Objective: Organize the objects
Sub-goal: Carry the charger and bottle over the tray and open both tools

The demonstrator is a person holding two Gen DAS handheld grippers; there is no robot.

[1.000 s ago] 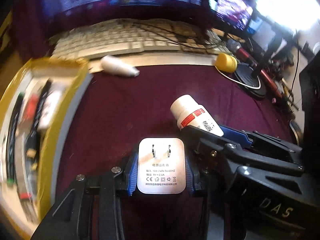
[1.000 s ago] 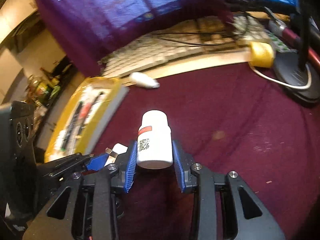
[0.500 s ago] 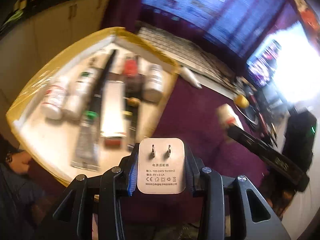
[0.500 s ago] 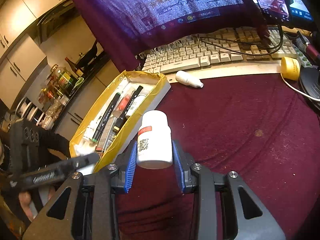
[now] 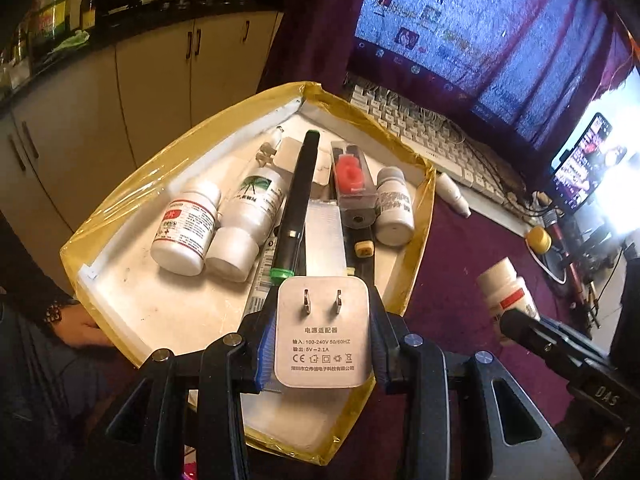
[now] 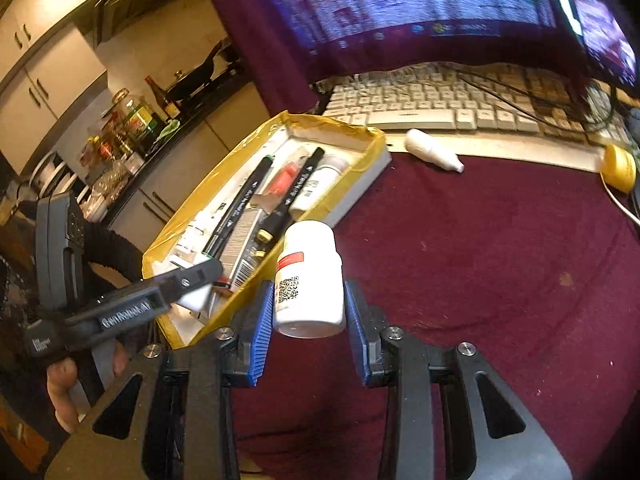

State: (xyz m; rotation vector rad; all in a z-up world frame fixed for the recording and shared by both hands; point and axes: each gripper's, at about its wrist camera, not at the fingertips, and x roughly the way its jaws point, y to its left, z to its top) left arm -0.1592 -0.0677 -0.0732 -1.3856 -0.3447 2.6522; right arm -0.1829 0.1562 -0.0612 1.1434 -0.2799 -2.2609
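My left gripper (image 5: 322, 336) is shut on a white power adapter (image 5: 322, 334), prongs facing the camera, held over the near end of a yellow-taped white tray (image 5: 120, 208). The tray holds white bottles (image 5: 186, 228), a black marker (image 5: 298, 204), a red item in a clear case (image 5: 352, 178) and other small things. My right gripper (image 6: 308, 300) is shut on a white pill bottle (image 6: 310, 278) with a red-striped label, held just right of the tray (image 6: 362, 136) above the maroon cloth. The bottle also shows in the left wrist view (image 5: 506, 288).
A small white dropper bottle (image 6: 432, 154) and a yellow cap (image 6: 619, 166) lie on the maroon cloth (image 6: 480, 240) before a white keyboard (image 6: 440, 104). Monitors stand behind. Kitchen cabinets (image 5: 160, 80) are left of the desk.
Both grippers swung left toward the tray. The left one, with the adapter, came from over the cloth to above the tray's near end. The right one brought the bottle beside the tray.
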